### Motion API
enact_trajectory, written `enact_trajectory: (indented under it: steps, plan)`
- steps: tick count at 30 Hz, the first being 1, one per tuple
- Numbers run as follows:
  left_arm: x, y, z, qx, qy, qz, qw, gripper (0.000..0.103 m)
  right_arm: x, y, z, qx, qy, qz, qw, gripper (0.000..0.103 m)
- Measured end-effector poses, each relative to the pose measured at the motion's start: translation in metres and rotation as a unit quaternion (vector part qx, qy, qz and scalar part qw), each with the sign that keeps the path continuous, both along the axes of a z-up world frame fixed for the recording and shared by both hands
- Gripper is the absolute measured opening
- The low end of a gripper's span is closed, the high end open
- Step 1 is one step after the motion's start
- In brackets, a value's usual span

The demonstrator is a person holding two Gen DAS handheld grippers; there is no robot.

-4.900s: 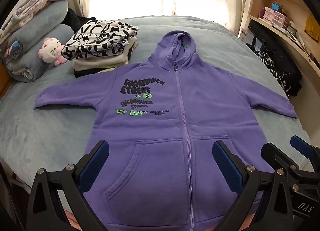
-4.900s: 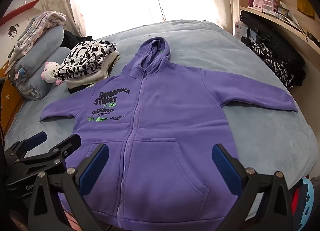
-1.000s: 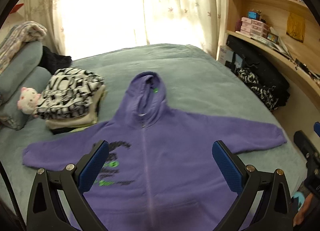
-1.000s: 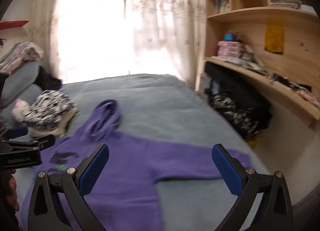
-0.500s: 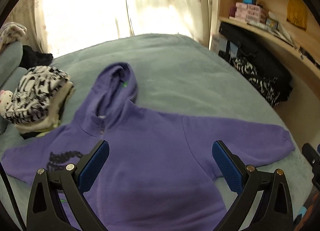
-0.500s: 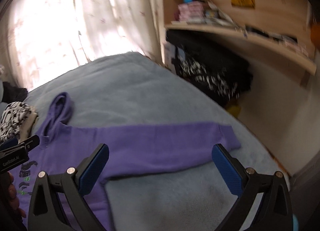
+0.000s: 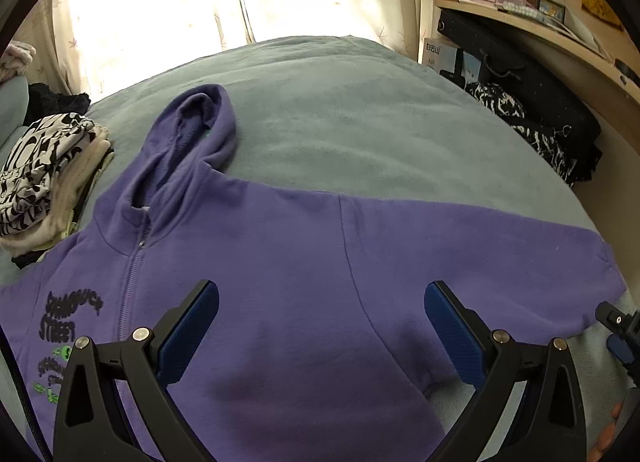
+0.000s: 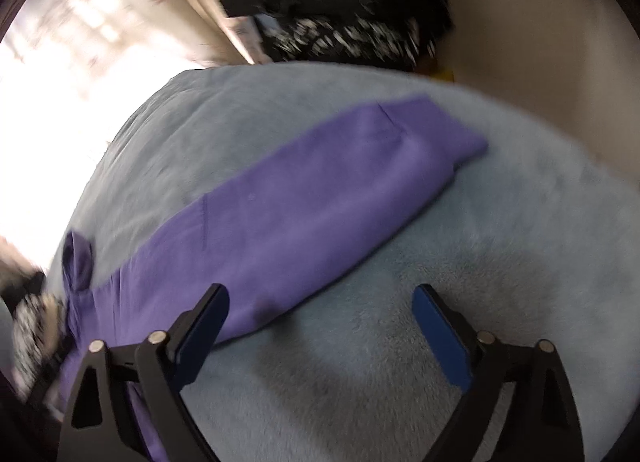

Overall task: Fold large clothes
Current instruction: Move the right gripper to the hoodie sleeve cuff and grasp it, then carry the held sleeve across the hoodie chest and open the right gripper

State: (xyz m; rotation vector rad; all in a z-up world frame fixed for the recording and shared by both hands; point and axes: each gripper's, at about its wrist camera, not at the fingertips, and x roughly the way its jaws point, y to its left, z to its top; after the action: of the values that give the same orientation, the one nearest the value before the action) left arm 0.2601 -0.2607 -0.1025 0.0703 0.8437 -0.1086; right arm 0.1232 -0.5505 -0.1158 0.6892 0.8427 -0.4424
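A purple zip hoodie (image 7: 280, 262) lies flat and face up on the grey-blue bed, hood toward the window. My left gripper (image 7: 320, 322) hangs open over the chest near the right armpit seam, with nothing between its blue pads. In the blurred right wrist view the hoodie's right sleeve (image 8: 320, 189) runs diagonally up to its cuff (image 8: 460, 141). My right gripper (image 8: 320, 326) hovers over the sleeve's lower edge and bare blanket. Its jaws are closing but stand wide, with no cloth pinched. The right gripper's tip (image 7: 618, 326) peeks in at the left wrist view's right edge.
A stack of folded clothes (image 7: 44, 177) with a black-and-white top sits left of the hood. The bed (image 7: 360, 101) ends near a wooden shelf unit (image 7: 540, 33) with boxes, and dark bags (image 7: 532, 113) lie below it. Curtains cover the bright window behind.
Both grippers have come down and to the right over the hoodie. The left now sits close over the chest; the right has rolled and dropped toward the right sleeve, its jaws slightly narrower.
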Motion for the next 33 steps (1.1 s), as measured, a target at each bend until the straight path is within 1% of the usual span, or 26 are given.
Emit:
enact_trajectory:
  steps: [3,4,5,8,9,10,11,13,15,17,18,19,20,22,24,25,26,27,28,29,30,31,33]
  plan:
    - [0.005,-0.008,-0.012,0.004,0.001,0.0,1.0,0.102,0.005,-0.016,-0.011,0.036,-0.009,-0.03,0.999,0.083]
    - [0.007,-0.009,-0.014,0.004,0.001,0.001,1.0,0.101,0.008,-0.019,-0.012,0.041,-0.013,-0.036,0.998,0.077]
    - [0.009,-0.01,-0.016,0.006,0.002,0.002,1.0,0.1,0.011,-0.022,-0.013,0.044,-0.014,-0.04,0.998,0.072]
    - [0.013,-0.015,-0.023,0.003,0.01,0.0,0.9999,0.094,0.022,-0.035,-0.018,0.058,-0.006,-0.057,0.997,0.035]
    - [0.014,-0.015,-0.024,0.002,0.012,0.0,0.9999,0.092,0.025,-0.038,-0.019,0.066,-0.007,-0.062,0.996,0.028]
    - [0.014,-0.015,-0.024,-0.001,0.015,-0.002,0.9999,0.089,0.027,-0.042,-0.02,0.073,-0.011,-0.066,0.995,0.017]
    - [0.014,-0.016,-0.023,-0.004,0.019,-0.004,0.9998,0.088,0.028,-0.043,-0.019,0.073,-0.013,-0.067,0.995,0.014]
    - [0.012,-0.013,-0.017,-0.008,0.023,-0.007,0.9997,0.085,0.028,-0.039,-0.01,0.061,-0.023,-0.063,0.996,0.011]
    - [0.009,-0.006,-0.009,-0.007,0.024,-0.007,0.9997,0.081,0.029,-0.025,0.012,0.032,-0.059,-0.039,0.997,0.008]
    - [0.006,0.005,0.004,-0.008,0.023,-0.002,0.9997,0.071,0.03,-0.007,0.036,0.015,-0.099,-0.005,0.995,0.008]
    - [0.004,0.013,0.011,-0.012,0.022,0.004,0.9997,0.068,0.031,0.007,0.051,0.008,-0.122,0.019,0.992,0.008]
    - [0.003,0.02,0.017,-0.012,0.021,0.011,0.9996,0.062,0.032,0.016,0.06,0.004,-0.135,0.036,0.99,0.008]
    - [0.002,0.028,0.024,-0.007,0.019,0.024,0.9995,0.056,0.034,0.032,0.073,-0.002,-0.153,0.065,0.986,0.008]
    - [0.0,0.05,0.039,-0.012,0.018,0.048,0.9986,0.048,0.039,0.068,0.096,-0.016,-0.177,0.125,0.976,0.008]
    - [-0.004,0.07,0.05,-0.026,0.018,0.061,0.9976,0.045,0.044,0.104,0.11,-0.023,-0.193,0.183,0.964,0.008]
    - [-0.006,0.083,0.055,-0.033,0.018,0.067,0.997,0.041,0.046,0.123,0.115,-0.028,-0.196,0.211,0.957,0.008]
    - [-0.009,0.095,0.06,-0.038,0.018,0.073,0.9965,0.034,0.049,0.139,0.118,-0.032,-0.195,0.235,0.952,0.008]
    - [-0.012,0.107,0.064,-0.044,0.018,0.078,0.9959,0.03,0.053,0.162,0.118,-0.04,-0.191,0.265,0.944,0.008]
    - [-0.014,0.118,0.066,-0.047,0.019,0.08,0.9955,0.026,0.055,0.173,0.117,-0.046,-0.187,0.282,0.94,0.008]
    - [-0.016,0.129,0.067,-0.049,0.021,0.084,0.995,0.026,0.059,0.195,0.113,-0.053,-0.177,0.31,0.933,0.008]
    - [-0.018,0.138,0.067,-0.052,0.024,0.088,0.9945,0.026,0.062,0.21,0.107,-0.052,-0.167,0.327,0.929,0.008]
    - [-0.02,0.147,0.066,-0.054,0.028,0.092,0.9939,0.026,0.065,0.224,0.097,-0.047,-0.152,0.345,0.925,0.008]
    - [-0.023,0.165,0.059,-0.055,0.035,0.101,0.9928,0.026,0.071,0.256,0.068,-0.035,-0.108,0.376,0.92,0.01]
